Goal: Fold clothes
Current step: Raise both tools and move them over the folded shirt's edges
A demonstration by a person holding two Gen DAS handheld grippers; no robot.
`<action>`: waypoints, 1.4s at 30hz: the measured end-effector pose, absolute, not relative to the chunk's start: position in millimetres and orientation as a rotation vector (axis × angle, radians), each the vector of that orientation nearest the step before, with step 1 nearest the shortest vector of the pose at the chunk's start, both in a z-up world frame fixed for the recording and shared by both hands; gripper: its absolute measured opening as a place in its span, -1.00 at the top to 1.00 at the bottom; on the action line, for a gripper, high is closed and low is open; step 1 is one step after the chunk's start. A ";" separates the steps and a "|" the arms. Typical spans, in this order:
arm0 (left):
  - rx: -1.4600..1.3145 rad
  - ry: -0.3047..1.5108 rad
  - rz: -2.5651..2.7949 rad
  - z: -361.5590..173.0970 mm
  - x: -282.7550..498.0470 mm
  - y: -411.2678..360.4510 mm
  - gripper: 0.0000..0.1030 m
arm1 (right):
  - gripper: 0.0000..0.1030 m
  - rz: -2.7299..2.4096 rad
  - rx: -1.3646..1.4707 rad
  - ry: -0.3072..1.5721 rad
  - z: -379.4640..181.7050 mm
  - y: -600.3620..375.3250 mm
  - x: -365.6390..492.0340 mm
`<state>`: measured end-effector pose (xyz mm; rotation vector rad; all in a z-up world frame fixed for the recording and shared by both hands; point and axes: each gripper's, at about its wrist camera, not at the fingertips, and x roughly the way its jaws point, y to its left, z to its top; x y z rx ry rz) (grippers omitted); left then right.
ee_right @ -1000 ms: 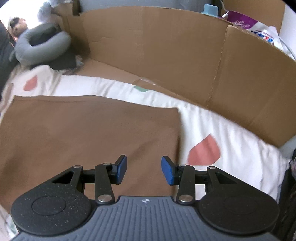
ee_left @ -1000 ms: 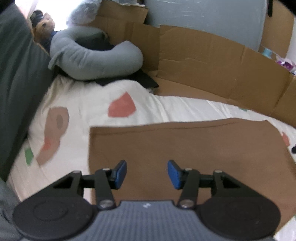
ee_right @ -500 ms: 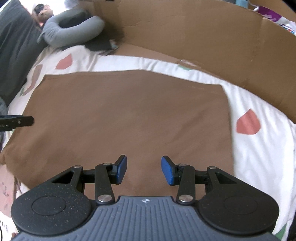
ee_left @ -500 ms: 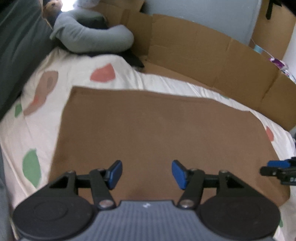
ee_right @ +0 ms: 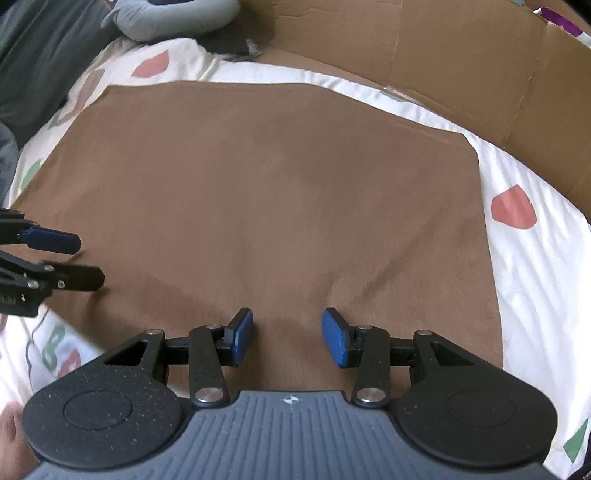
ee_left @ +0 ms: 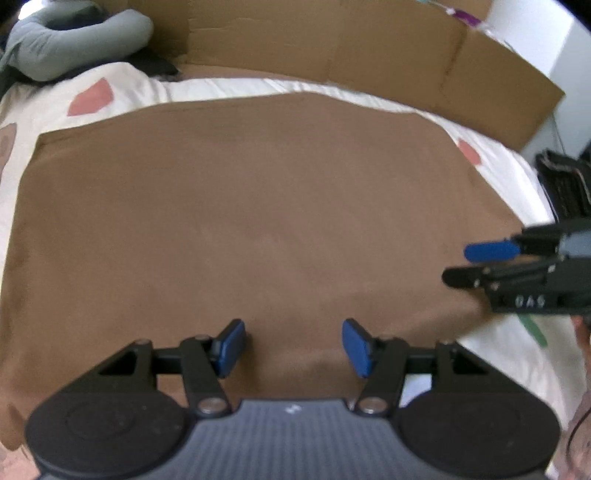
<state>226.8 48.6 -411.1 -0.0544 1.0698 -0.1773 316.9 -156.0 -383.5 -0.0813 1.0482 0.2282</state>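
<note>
A brown cloth (ee_left: 258, 221) (ee_right: 277, 192) lies flat as a smooth rectangle on the patterned bedsheet. My left gripper (ee_left: 293, 347) hovers open over its near edge, blue pads apart, holding nothing. My right gripper (ee_right: 288, 341) is open too, above the near edge further right, also empty. In the left wrist view the right gripper (ee_left: 480, 264) shows at the right, over the cloth's right edge. In the right wrist view the left gripper (ee_right: 74, 258) shows at the left, over the cloth's left corner.
The white bedsheet (ee_right: 535, 266) with coloured patches reaches beyond the cloth. A cardboard wall (ee_left: 369, 48) (ee_right: 461, 55) runs along the far side. A grey curved pillow (ee_left: 74, 37) (ee_right: 173, 18) sits at the far left, beside dark fabric (ee_right: 33, 66).
Both grippers have pulled back toward the near edge and risen, so more of the cloth shows. Each gripper has come into the other's view. Both stay open.
</note>
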 end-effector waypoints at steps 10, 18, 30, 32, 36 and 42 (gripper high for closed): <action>0.013 1.113 -0.193 -420.2 201.0 60.3 -0.20 | 0.05 0.272 -0.136 1.100 -383.9 -172.0 287.2; -0.007 1.138 -0.170 -411.8 186.8 80.9 -0.13 | 0.06 0.257 -0.029 1.087 -386.8 -191.9 270.4; -0.093 1.050 -0.216 -393.6 188.4 69.3 0.48 | 0.30 0.211 -0.007 1.117 -374.0 -208.7 255.0; -0.084 1.037 -0.250 -394.9 191.8 57.9 0.52 | 0.34 0.212 0.003 1.098 -368.3 -208.4 256.5; -0.064 1.033 -0.323 -400.2 198.2 36.9 0.66 | 0.34 0.192 -0.018 1.043 -359.9 -205.9 263.9; -0.038 1.082 -0.345 -424.2 211.4 21.4 0.71 | 0.35 0.110 -0.062 1.031 -371.1 -219.3 273.1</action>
